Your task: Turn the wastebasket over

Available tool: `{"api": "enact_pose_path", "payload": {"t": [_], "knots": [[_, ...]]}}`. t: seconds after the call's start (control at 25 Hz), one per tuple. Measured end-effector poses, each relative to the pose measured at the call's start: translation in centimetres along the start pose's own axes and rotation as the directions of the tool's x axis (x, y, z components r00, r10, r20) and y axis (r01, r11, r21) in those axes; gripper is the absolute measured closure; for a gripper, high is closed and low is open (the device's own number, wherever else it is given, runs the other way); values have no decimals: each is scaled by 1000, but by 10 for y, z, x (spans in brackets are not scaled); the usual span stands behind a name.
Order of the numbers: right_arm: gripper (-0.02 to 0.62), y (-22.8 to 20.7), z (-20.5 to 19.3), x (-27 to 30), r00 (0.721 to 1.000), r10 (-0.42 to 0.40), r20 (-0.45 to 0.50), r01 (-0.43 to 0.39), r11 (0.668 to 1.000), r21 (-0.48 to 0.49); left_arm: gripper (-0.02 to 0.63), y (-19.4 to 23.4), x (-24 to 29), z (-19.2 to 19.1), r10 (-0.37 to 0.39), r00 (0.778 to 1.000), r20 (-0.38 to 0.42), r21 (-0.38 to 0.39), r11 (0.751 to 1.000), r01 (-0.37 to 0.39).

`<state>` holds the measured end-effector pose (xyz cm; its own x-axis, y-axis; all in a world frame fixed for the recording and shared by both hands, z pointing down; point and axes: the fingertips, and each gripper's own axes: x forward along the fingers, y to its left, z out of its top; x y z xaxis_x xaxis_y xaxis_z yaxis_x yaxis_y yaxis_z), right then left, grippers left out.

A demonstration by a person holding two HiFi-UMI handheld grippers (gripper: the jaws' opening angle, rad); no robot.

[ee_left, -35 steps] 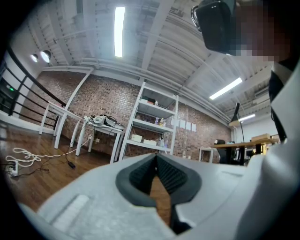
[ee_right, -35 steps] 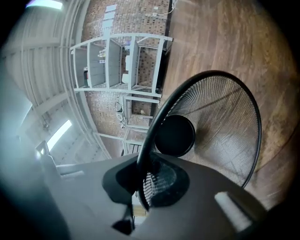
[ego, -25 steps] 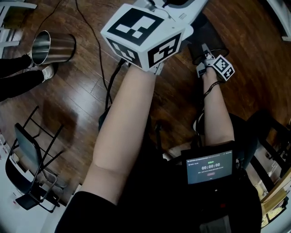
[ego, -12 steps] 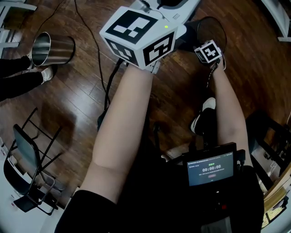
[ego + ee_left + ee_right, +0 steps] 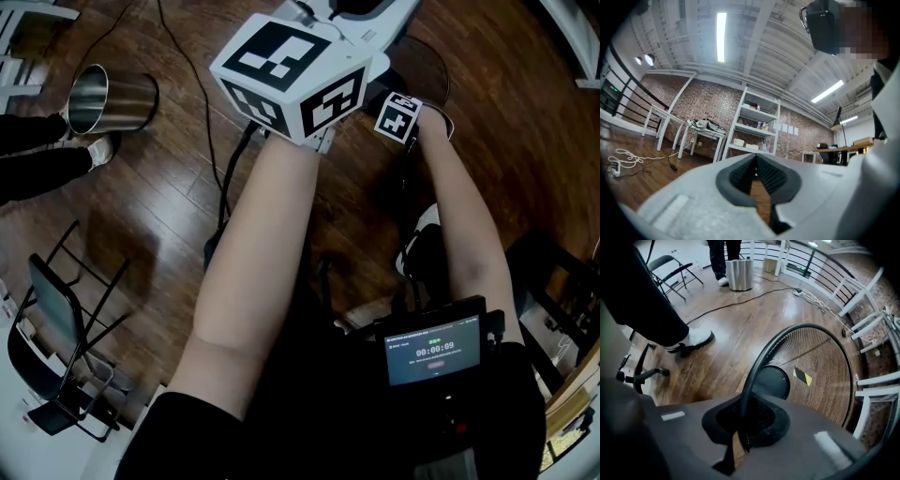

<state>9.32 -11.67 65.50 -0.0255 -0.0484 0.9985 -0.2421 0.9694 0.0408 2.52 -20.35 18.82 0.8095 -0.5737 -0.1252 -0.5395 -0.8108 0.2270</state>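
Both closed: right claw [image 5: 740, 427] pinching the wastebasket [image 5: 825, 380] rim, left claw [image 5: 756, 162] pressed together, empty.

The left gripper [image 5: 756, 163] is held about level, raised to the left of the wastebasket [image 5: 819, 363], its jaws brought together with nothing between them. The left forearm [image 5: 253, 272] is stretched forward. The right gripper [image 5: 740, 423] is pointed down at the wastebasket's rim, which is pinched between its closed jaws. The right forearm [image 5: 459, 220] is extended towards that rim.
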Motion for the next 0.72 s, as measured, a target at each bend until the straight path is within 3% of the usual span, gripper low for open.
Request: {"api": "enact_pose_path", "payload": {"t": [0.24, 0.32, 0.44, 0.52, 0.64, 0.72], "knots": [[582, 4, -1, 2, 1000, -3, -9, 3, 1000, -25, 606, -3, 0, -1, -6, 1000, -5, 3, 1000, 6], [555, 0, 1, -5, 1000, -14, 20, 15, 1000, -15, 606, -3, 1, -2, -5, 1000, -10, 7, 1000, 5], [478, -2, 2, -25, 996, 2, 92, -8, 998, 61, 606, -4, 2, -4, -7, 1000, -19, 18, 1000, 8], [470, 3, -6, -41, 990, 22, 139, -41, 990, 135, 606, -6, 3, -6, -9, 1000, -23, 21, 1000, 10], [459, 3, -6, -74, 964, 16, 264, -72, 977, 203, 606, -8, 3, -12, -7, 999, -43, 31, 999, 9], [516, -9, -1, -109, 917, -45, 397, -75, 957, 280, 606, -10, 2, -19, 0, 998, -70, 44, 999, 3]]}}
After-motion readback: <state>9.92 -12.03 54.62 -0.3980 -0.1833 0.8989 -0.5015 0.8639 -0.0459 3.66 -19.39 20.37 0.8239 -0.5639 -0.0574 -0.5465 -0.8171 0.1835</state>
